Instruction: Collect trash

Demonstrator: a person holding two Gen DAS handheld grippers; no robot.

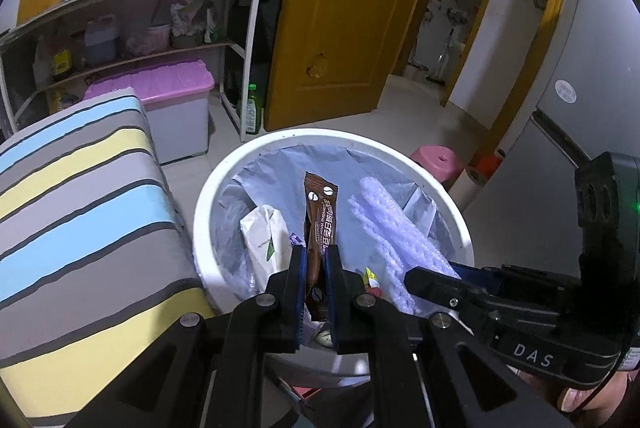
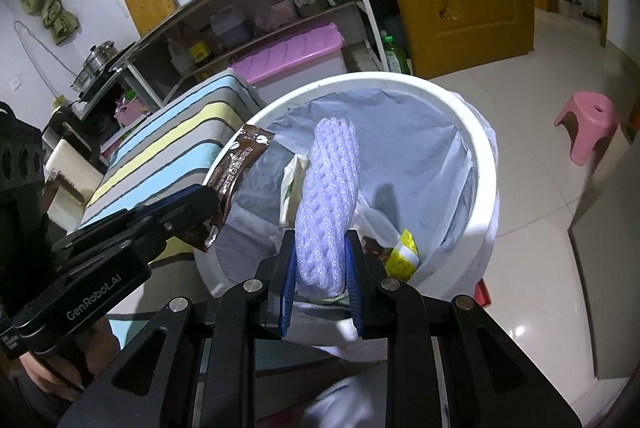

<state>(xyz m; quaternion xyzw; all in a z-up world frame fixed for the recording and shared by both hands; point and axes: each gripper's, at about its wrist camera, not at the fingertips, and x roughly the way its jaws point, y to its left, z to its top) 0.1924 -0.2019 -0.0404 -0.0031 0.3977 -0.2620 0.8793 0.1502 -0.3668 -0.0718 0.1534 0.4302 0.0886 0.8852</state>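
My left gripper (image 1: 315, 260) is shut on a brown coffee sachet (image 1: 319, 216) that stands up over the white trash bin (image 1: 208, 188). In the right wrist view the same sachet (image 2: 236, 168) pokes from the left gripper (image 2: 208, 212) above the bin's rim (image 2: 486, 164). My right gripper (image 2: 321, 248) is shut on a white foam net sleeve (image 2: 328, 196), held over the bin's opening; that foam sleeve (image 1: 392, 228) and the right gripper (image 1: 432, 278) also show at the right of the left wrist view. Inside the lined bin lie a white-green packet (image 1: 264, 232) and a yellow wrapper (image 2: 404, 252).
A striped cushioned seat (image 1: 80, 212) stands right beside the bin on the left. Behind it are a pink-lidded storage box (image 1: 160, 84) and a loaded shelf unit (image 1: 132, 24). A yellow door (image 1: 340, 28) and a pink stool (image 2: 588, 124) stand across the tiled floor.
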